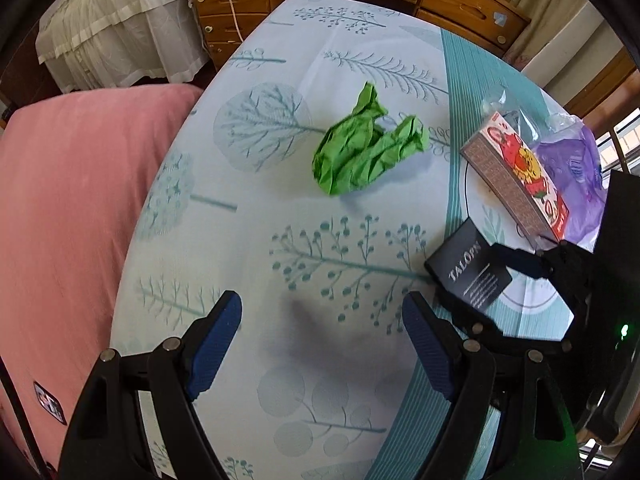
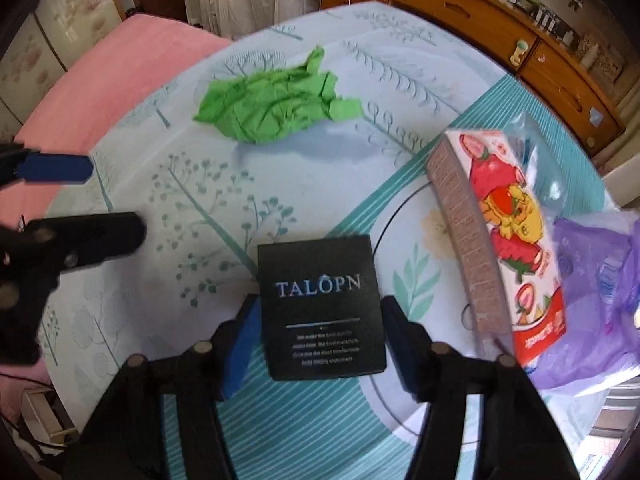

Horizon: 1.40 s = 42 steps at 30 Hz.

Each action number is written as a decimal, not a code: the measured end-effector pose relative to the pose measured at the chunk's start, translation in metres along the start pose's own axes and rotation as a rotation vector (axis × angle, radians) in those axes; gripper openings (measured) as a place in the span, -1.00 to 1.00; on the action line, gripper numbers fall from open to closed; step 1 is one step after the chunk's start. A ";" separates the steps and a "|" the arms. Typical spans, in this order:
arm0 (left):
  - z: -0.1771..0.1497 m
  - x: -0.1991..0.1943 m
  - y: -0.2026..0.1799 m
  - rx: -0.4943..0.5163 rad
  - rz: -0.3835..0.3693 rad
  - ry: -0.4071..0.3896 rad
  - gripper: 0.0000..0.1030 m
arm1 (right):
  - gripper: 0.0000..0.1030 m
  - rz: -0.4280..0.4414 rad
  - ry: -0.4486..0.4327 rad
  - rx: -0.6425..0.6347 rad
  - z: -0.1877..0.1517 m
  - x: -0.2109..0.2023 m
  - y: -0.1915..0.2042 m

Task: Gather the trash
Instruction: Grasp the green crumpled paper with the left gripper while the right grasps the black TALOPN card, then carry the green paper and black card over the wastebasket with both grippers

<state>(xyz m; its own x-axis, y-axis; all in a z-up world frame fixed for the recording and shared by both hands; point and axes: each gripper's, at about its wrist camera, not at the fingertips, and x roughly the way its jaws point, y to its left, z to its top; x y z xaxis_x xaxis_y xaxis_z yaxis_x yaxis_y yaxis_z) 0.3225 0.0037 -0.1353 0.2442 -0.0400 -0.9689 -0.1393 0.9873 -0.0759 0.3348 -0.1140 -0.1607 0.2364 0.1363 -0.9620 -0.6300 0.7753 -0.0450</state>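
Note:
A black box (image 2: 320, 312) printed "TALOPN" lies on the tablecloth (image 2: 192, 208), and my right gripper (image 2: 320, 328) is shut on it, a blue pad against each side. In the left wrist view the same box (image 1: 468, 272) sits to the right, inside the right gripper (image 1: 492, 292). My left gripper (image 1: 320, 332) hangs open over bare cloth with nothing between its fingers. Crumpled green paper (image 1: 364, 148) (image 2: 272, 104) lies further back, apart from both grippers. A strawberry-print carton (image 2: 500, 240) (image 1: 516, 176) rests against a purple plastic bag (image 2: 592, 292) (image 1: 576, 168) on the right.
The round table stands beside a pink bed cover (image 1: 60, 200) on the left. Wooden drawers (image 1: 460, 0) and a white frilled cover (image 1: 120, 32) line the back. A clear plastic wrapper (image 1: 504, 104) lies behind the carton. The left gripper's fingers (image 2: 56, 168) show at the left edge of the right wrist view.

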 end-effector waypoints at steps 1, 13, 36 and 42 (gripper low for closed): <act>0.004 0.001 -0.001 0.007 -0.002 0.004 0.57 | 0.16 0.005 -0.004 0.010 0.001 0.001 -0.002; 0.077 0.024 -0.021 0.114 -0.060 0.090 0.57 | 0.16 0.143 -0.046 0.167 -0.002 -0.004 -0.041; 0.056 0.022 -0.020 0.125 -0.022 -0.037 -0.16 | 0.16 0.164 -0.076 0.279 -0.046 -0.029 -0.030; -0.025 -0.013 0.013 0.141 -0.009 -0.111 -0.16 | 0.16 0.130 -0.079 0.310 -0.069 -0.052 0.008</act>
<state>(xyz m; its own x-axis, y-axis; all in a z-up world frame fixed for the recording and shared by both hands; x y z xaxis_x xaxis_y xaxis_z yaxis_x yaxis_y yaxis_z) 0.2932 0.0133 -0.1296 0.3501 -0.0392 -0.9359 -0.0024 0.9991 -0.0427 0.2661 -0.1574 -0.1298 0.2333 0.2847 -0.9298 -0.4072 0.8969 0.1725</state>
